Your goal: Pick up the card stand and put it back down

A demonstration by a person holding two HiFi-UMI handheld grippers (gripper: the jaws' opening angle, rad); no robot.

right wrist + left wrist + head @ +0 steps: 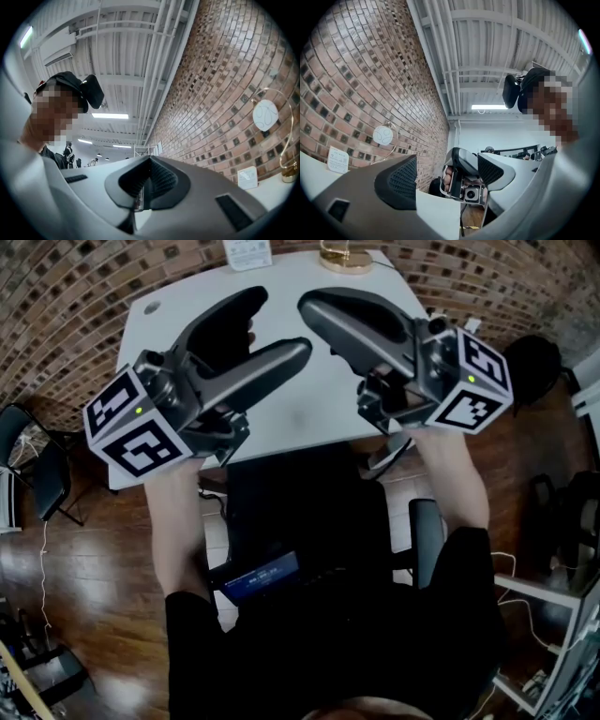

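A brick wall point(94, 277) runs behind a white counter point(309, 418), and a wooden floor point(103, 559) lies around them. A black chair point(300, 512) stands at the counter's near edge. The person's forearms reach over it and hold both tongs above the counter, touching nothing.

The left tongs point(281, 321) are apart. Nothing is between their pads, and the right tongs show through the gap. The right tongs point(307, 302) are pressed together, with nothing held between them.

The card stand point(345, 257) stands upright at the counter's far edge, by the wall, well apart from both tongs. It has a gold base, and its thin wire loop carries a round white disc point(265, 115). A small white sign point(248, 254) stands to its left, also at the far edge.
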